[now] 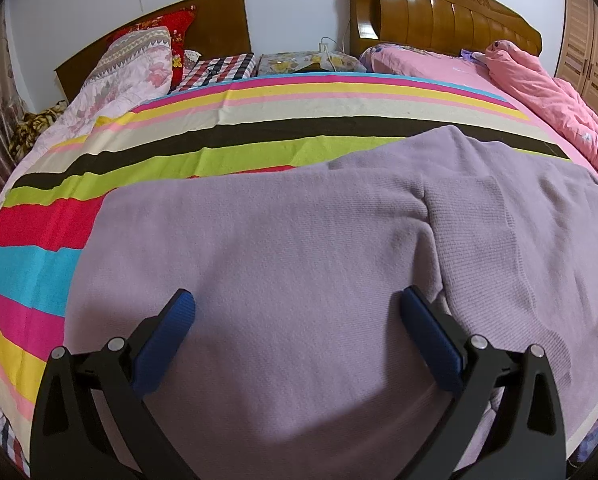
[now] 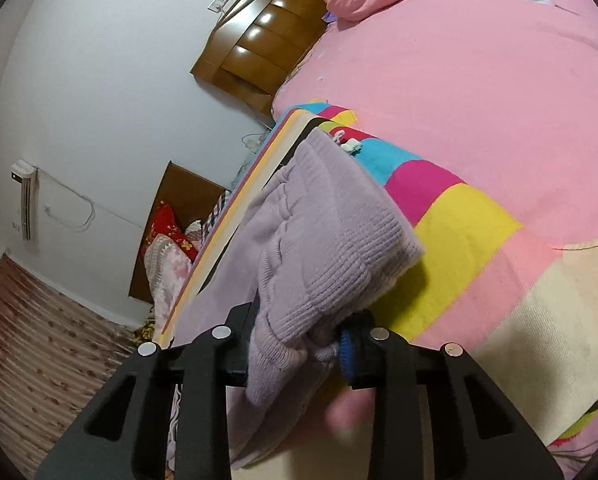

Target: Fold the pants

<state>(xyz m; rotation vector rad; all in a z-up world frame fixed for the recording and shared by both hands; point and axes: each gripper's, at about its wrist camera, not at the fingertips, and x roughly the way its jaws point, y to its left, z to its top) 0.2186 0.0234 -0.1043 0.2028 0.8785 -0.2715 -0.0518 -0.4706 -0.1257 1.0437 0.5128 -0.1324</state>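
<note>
Fingers (image 1: 179, 320) of the left gripper (image 1: 299, 312) stand spread above the pants (image 1: 279, 248), one lilac pair lying flat by the near edge of the striped sheet (image 1: 179, 152). Both right gripper (image 2: 299, 340) fingers pinch the ribbed cuff (image 2: 339, 252); a shallow bite could slip as it lifts, spoiling the fold

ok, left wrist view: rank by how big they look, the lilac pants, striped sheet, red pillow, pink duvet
1. lilac pants, though nearest the camera, which inflates them
2. striped sheet; its visible part is close to the pants, so the top two are unsure
3. pink duvet
4. red pillow, far off and partly hidden
</note>
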